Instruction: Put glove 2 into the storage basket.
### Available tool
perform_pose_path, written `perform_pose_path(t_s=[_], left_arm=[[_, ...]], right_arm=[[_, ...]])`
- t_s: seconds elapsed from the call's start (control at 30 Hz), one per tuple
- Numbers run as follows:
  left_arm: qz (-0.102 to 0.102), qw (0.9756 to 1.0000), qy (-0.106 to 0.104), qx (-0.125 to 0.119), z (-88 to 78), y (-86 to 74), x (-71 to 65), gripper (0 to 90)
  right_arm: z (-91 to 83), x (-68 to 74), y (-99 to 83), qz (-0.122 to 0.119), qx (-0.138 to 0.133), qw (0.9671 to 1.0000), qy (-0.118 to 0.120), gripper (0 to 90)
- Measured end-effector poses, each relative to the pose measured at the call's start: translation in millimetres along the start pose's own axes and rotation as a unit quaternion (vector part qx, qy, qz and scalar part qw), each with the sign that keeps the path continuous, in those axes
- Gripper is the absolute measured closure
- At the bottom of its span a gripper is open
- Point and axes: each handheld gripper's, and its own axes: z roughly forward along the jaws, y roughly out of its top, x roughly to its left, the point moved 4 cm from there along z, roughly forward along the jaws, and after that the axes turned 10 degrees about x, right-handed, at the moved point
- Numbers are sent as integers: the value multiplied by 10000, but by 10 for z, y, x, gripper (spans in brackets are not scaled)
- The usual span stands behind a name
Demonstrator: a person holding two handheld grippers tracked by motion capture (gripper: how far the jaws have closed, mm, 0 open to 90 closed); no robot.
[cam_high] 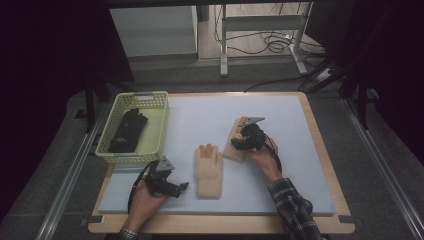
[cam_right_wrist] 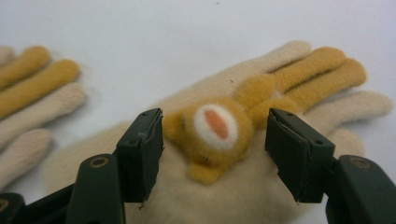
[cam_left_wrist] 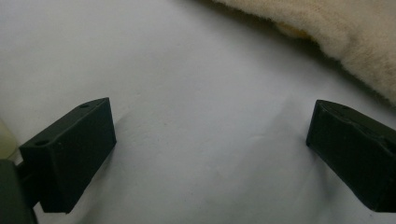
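Right glove [cam_right_wrist: 243,186]: cream, orange fingers, flat on the white pad [cam_high: 210,112], right of centre, under your right gripper [cam_right_wrist: 215,135].
Right gripper: your jaws stand apart over the glove's orange animal patch [cam_right_wrist: 212,135], pressing nothing.
Left gripper [cam_left_wrist: 210,149]: your jaws gape wide over bare pad at the near left edge.
Left glove [cam_high: 208,169]: mid-pad, beside your left gripper.
Basket [cam_high: 157,131]: far left, holding a black glove [cam_high: 127,131].

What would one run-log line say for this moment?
right gripper: open over right glove | left gripper: open, nothing between | left glove: flat on mat | basket: black glove inside
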Motion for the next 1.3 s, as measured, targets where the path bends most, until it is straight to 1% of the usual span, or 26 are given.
perform_pose_path(t_s=[0.03, 0.07, 0.1, 0.13, 0.17, 0.2, 0.23, 0.3, 0.4, 0.43, 0.47, 0.57, 0.6, 0.67, 0.7, 0.77, 0.8, 0.83, 0.87, 1.0, 1.07, 1.1, 1.17, 1.3], left_arm=[[0, 10000, 0, 0, 0, 0, 0, 14], [1, 10000, 0, -1, 0, 0, 0, 14], [1, 10000, 1, 0, 0, 0, 0, 14], [1, 10000, 1, -1, 0, 0, 0, 14], [1, 10000, 0, 0, 0, 0, 0, 14], [1, 10000, 0, 0, 0, 0, 0, 14], [1, 10000, 0, 0, 0, 0, 0, 14], [1, 10000, 0, 1, 0, 0, 0, 14], [2, 10000, 0, 3, 0, 0, 1, 14], [3, 10000, 0, 4, 0, 0, 0, 14], [4, 10000, 1, 5, 0, 0, 1, 14], [3, 10000, 2, 3, 0, 0, 0, 14], [3, 10000, 1, 3, 0, 0, 0, 14], [3, 10000, 2, 4, 0, 0, 0, 14], [3, 10000, 2, 4, 0, 0, 0, 14], [2, 10000, 2, 4, 0, 0, 0, 14], [1, 10000, 3, 4, 0, 0, 0, 14], [0, 10000, 2, 3, 0, 0, 0, 14], [2, 10000, 3, 4, 0, 0, 0, 14], [10, 10000, 10, 0, 0, 1, 1, 14], [-5, 10000, 12, -11, 1, 1, 0, 14], [23, 10000, 11, 13, -2, 0, 3, 14], [4, 10000, 9, -1, 0, 1, 1, 14], [7, 10000, 9, 1, -1, 1, 1, 15]], right_arm=[[0, 0, 0, 0, 0, 10000, 0, 369], [27, 0, -2, -17, -9, 10000, -29, 388], [35, -7, -7, -17, -36, 10000, 1, 449], [30, -14, -13, 8, -65, 9999, 85, 523], [16, -19, -26, 15, -96, 9999, 86, 584], [16, -19, -26, 15, -96, 9999, 86, 584], [-14, -15, -29, 51, -108, 9999, 95, 610], [-36, -23, -31, 28, -131, 9999, 93, 614], [-147, -45, -33, 90, -266, 9994, 181, 614], [-234, -53, -32, 73, -344, 9991, 224, 614], [-234, -53, -32, 73, -344, 9991, 224, 614], [-426, -18, -33, 45, -448, 9984, 353, 614], [-426, -18, -33, 45, -448, 9984, 353, 614], [-519, 16, -33, -37, -502, 9979, 398, 614], [-610, 65, -34, -129, -550, 9974, 447, 613], [-704, 122, -35, -214, -595, 9968, 490, 613], [-749, 154, -34, -256, -625, 9963, 527, 613], [-749, 154, -34, -256, -625, 9963, 527, 613], [-798, 190, -34, -280, -656, 9958, 566, 612], [-985, 355, -27, -439, -771, 9932, 756, 612], [-1063, 454, -20, -579, -810, 9915, 832, 611], [-1117, 563, -9, -703, -841, 9894, 953, 611], [-1145, 678, 6, -799, -830, 9873, 1090, 610], [-1121, 934, 51, -1034, -793, 9820, 1367, 607]])
